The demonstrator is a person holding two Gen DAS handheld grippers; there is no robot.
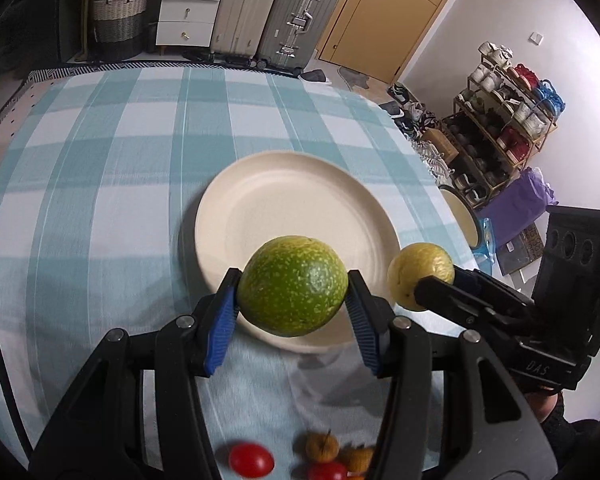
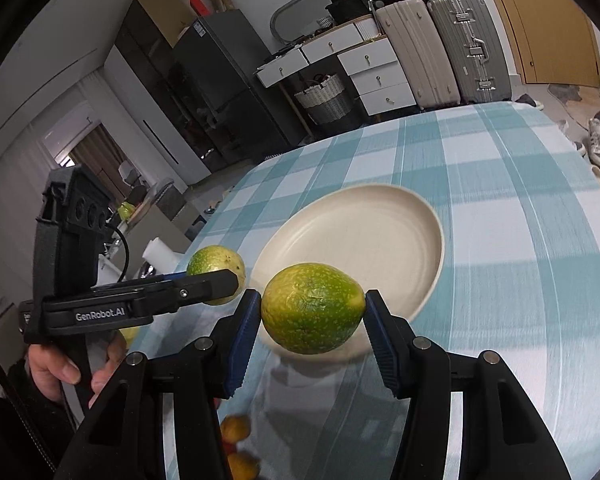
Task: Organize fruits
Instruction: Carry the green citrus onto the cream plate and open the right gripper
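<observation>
Green speckled fruit sits pinched in each gripper, the left gripper clamping one fruit and the right gripper another, both held above the cream plate, likely for setting down there.

Landmark: the cream plate, empty, on the checked blue-and-white cloth of the desk.

1. Your right tool: its blue pads press on both sides of a green speckled fruit, held in the air just over the plate's near rim.
2. Your left tool: left of the plate, clamped on a second green fruit, paler and yellowish; your hand grips its handle, lower left.
3. Small orange-yellow fruits: blurred, on the cloth nearer than the plate, between your right tool's arms.
4. Two suitcases: upright, well beyond the plate, beside white drawers.
</observation>
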